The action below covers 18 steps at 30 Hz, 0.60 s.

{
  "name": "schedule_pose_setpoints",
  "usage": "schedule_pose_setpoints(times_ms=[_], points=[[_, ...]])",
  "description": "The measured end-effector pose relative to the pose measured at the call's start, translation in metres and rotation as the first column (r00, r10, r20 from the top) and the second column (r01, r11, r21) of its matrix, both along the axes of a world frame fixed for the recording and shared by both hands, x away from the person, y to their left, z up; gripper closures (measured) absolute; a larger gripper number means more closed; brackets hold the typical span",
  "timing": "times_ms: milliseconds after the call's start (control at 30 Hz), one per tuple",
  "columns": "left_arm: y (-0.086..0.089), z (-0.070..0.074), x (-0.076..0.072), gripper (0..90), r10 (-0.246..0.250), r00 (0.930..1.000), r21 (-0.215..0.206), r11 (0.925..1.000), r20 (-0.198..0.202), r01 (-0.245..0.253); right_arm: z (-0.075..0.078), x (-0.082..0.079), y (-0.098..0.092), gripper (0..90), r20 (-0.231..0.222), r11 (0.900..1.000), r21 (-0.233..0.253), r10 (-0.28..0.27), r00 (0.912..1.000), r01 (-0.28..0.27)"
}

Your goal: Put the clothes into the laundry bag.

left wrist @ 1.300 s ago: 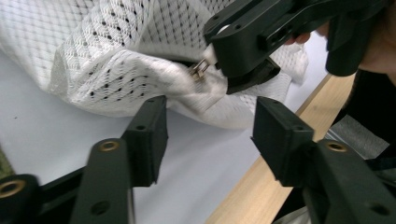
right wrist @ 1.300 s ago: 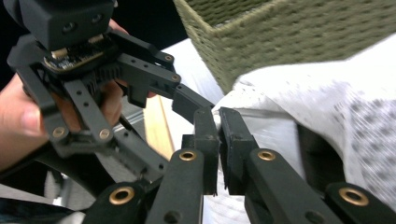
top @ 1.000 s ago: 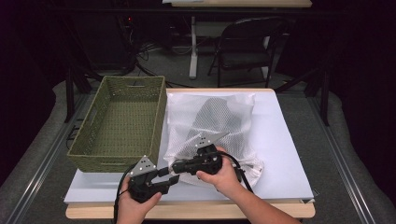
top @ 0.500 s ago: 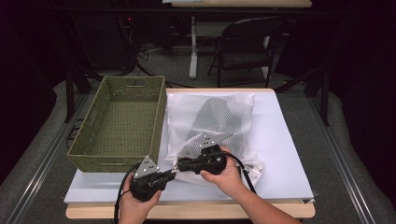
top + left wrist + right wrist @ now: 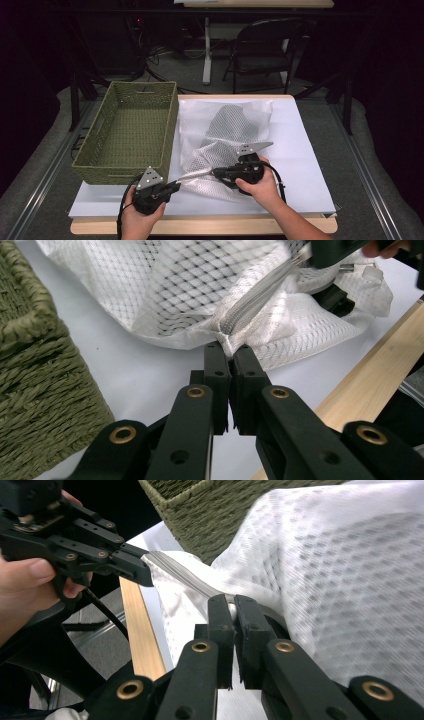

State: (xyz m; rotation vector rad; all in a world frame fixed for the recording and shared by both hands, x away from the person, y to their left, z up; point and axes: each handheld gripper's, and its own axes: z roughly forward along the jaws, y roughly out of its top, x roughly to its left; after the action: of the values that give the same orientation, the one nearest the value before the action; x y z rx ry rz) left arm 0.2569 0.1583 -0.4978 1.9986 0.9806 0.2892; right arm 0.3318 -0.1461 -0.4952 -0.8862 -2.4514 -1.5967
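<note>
While a woven basket (image 5: pixel 131 131) stands at its left, the white mesh bag (image 5: pixel 227 137) is spread on the surface (image 5: pixel 305 150). Its zipper (image 5: pixel 194 174) is drawn taut between the left hand-held gripper (image 5: pixel 175 186), clamped on the bag's corner, and the right hand-held gripper (image 5: pixel 216 172), closed on the zipper.

Table brightly lit, surroundings dark, close foreground perhaps slightly blurred

A pale wooden tabletop (image 5: pixel 200 227) carries a large white sheet (image 5: pixel 305 165) that covers nearly all of it, leaving bare wood along the near edge. On the sheet's left side stands a green woven basket (image 5: pixel 131 131). Just beside it, toward the middle, lies a white mesh bag (image 5: pixel 225 135), rumpled at its near end.
</note>
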Motion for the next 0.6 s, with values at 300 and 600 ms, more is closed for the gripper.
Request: schedule_pose_setpoints(times_ms=[300,600], points=[[-0.005,0.01,-0.003,51.0,-0.019,0.9995,-0.058,0.9981,0.026,0.02,0.0,-0.013,0.005,86.9,0.048,1.0,-0.023,0.007,0.9988,-0.006],[-0.02,0.011,0.004,41.5,-0.039,0.9987,-0.051,0.9979,0.034,0.04,0.0,-0.017,0.025,86.9,0.041,0.999,-0.005,0.052,0.9978,-0.052]])
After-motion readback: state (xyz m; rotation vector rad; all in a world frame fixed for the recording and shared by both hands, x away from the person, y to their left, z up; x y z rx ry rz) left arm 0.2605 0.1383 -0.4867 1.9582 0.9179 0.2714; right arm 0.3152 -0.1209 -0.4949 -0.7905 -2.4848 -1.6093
